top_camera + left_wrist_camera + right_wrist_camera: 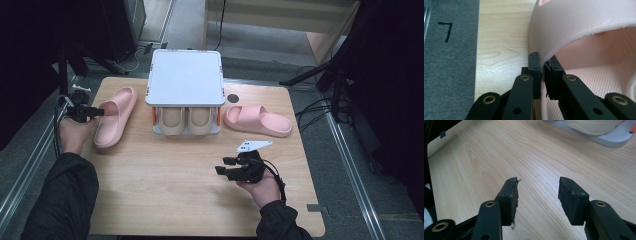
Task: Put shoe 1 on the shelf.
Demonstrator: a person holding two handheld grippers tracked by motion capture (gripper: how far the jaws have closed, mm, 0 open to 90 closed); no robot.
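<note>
Pinching the strap edge of the pink slipper (116,116) at the tabletop's (165,200) left side with the left gripper (99,112), jaws apparently clamped tight; holding the right gripper (223,165) wide open and empty above bare wood.

- Left gripper (100,112): black body, black cable trailing off its rear
- Left gripper, close up (542,68): flat black link arms, brass-ringed pivots, frayed black pads (550,82)
- Right gripper (223,165): black, grey three-cornered plate on top, black cable
- Right gripper, close up (537,195): worn black pads (510,200), brass-ringed pivots
- Sleeves (62,200): dark, long, on both forearms
</note>
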